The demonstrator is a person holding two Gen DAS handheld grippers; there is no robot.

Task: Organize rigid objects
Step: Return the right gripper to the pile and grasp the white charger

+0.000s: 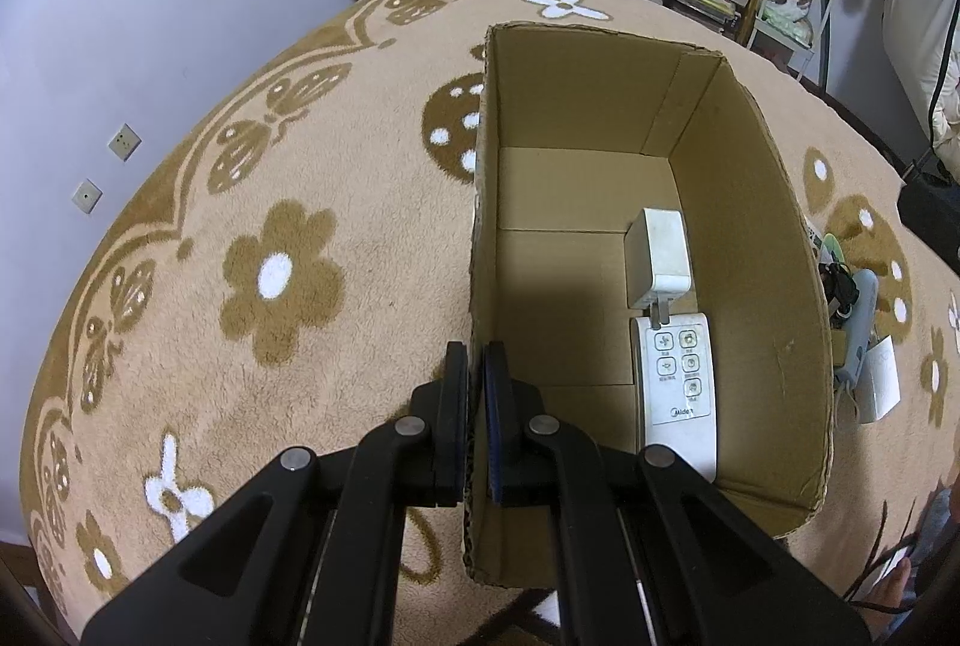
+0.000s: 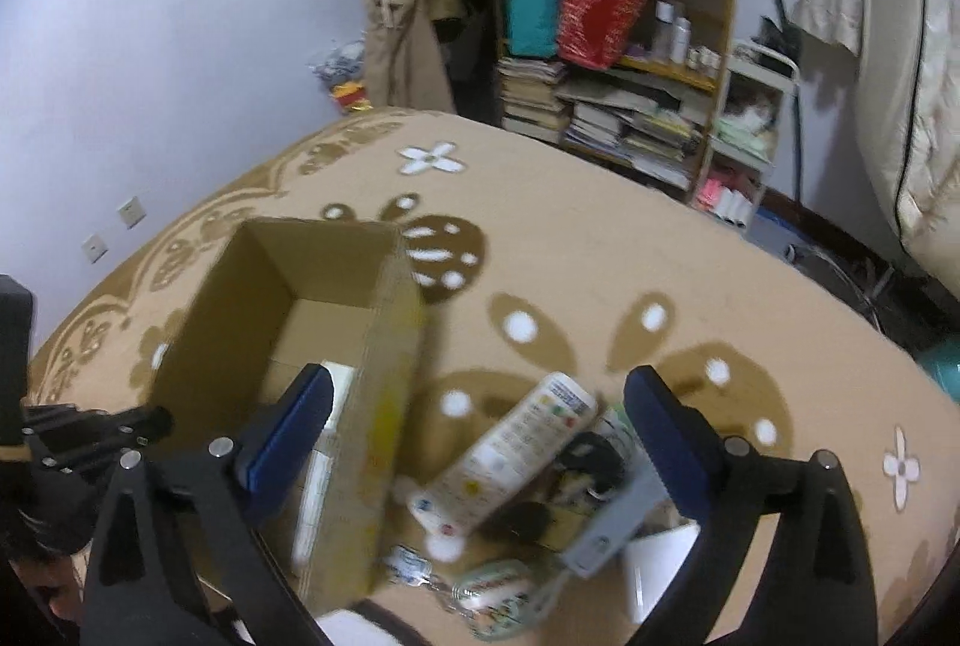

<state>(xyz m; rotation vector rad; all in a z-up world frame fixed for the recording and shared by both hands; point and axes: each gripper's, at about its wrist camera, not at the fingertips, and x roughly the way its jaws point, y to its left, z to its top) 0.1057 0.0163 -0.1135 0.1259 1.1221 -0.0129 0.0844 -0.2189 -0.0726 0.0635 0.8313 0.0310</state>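
Left wrist view, nearest first: my left hand-held gripper (image 1: 477,409) is clamped on the near wall of the cardboard box (image 1: 756,202), I'd say to steady it while I load. Inside lie a white Midea remote (image 1: 678,382) and, touching its far end, a white charger plug (image 1: 657,256). My right hand-held gripper (image 2: 480,430) stands wide and empty over the pile beside the box on the rug (image 2: 570,256): a white remote with coloured buttons (image 2: 510,451), a grey tool (image 2: 618,520), dark keys. They overlap, so picking one cleanly looks awkward. Beyond, a cluttered bookshelf (image 2: 630,63).
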